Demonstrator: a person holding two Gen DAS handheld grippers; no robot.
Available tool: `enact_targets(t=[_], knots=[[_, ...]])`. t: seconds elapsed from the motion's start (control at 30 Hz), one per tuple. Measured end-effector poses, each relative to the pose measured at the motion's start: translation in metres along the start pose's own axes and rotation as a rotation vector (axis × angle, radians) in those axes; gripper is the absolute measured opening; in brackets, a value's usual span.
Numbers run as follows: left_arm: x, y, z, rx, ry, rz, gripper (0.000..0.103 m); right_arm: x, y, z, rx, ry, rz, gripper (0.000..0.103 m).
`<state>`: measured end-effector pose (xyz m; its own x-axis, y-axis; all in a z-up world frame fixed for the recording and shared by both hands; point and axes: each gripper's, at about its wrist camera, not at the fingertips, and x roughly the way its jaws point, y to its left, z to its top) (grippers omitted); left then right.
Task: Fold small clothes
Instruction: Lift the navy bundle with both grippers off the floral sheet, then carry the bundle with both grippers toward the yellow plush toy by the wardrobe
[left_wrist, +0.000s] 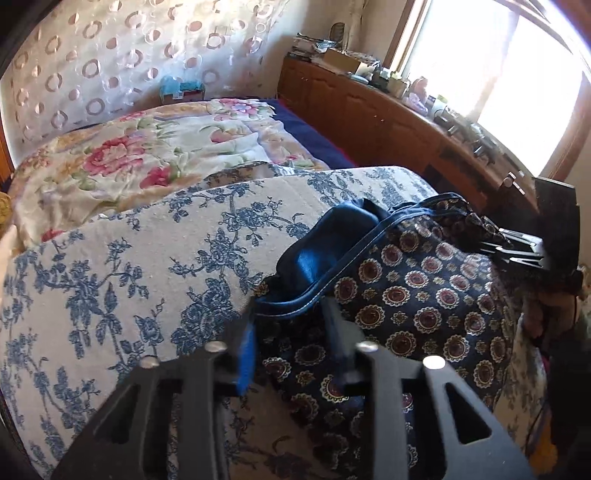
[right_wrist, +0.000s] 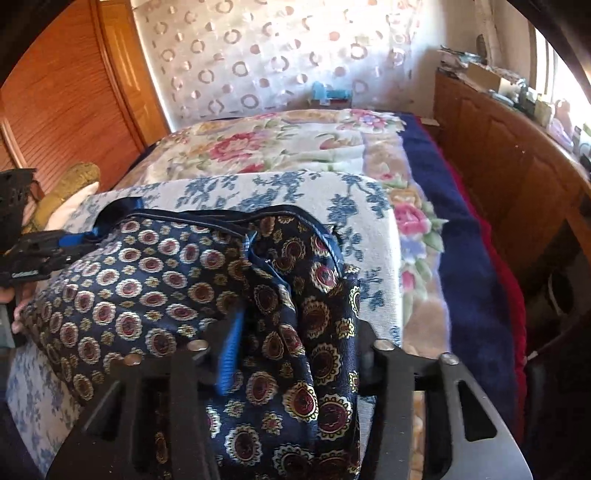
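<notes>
garment: navy medallion-print shorts (left_wrist: 424, 295) lay on my blue-floral cushion (left_wrist: 129, 277), toward its near edge | left gripper (left_wrist: 291, 332): pinched the blue-piped waistband | right gripper (right_wrist: 295, 350): pinched a bunched fold at the opposite side

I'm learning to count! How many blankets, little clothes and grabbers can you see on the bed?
Blankets: 3: blue-flower blanket, pink-flower blanket, navy blanket
Little clothes: 1: patterned garment
Grabbers: 2: left gripper, right gripper
Total: 6
</notes>
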<state>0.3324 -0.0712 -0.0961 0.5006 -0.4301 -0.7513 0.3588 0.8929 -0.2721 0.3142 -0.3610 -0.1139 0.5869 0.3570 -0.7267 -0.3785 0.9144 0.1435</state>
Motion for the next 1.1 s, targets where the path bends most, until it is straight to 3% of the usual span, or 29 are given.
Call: enact_targets(t=[0.03,0.07,0.17,0.63,1.1], knots=[[0.000,0.001,0.000,-0.008,0.001,-0.015,0.010,-0.001,0.000,0.000,0.001,0.002,0.019,0.026],[-0.001,0.000,-0.001,-0.015,0.002,-0.039,0.007,-0.002,0.000,-0.001,0.003,0.001,0.035,0.018],[-0.012,-0.007,-0.003,0.010,-0.029,-0.036,0.004,-0.008,0.005,-0.002,-0.008,-0.025,0.038,0.013],[-0.085,-0.023,-0.001,0.050,-0.181,0.032,0.004,-0.060,0.045,0.017,-0.075,-0.196,0.013,0.011],[-0.172,0.012,-0.025,-0.010,-0.347,0.095,0.003,-0.069,0.121,0.062,-0.245,-0.285,0.051,0.011]])
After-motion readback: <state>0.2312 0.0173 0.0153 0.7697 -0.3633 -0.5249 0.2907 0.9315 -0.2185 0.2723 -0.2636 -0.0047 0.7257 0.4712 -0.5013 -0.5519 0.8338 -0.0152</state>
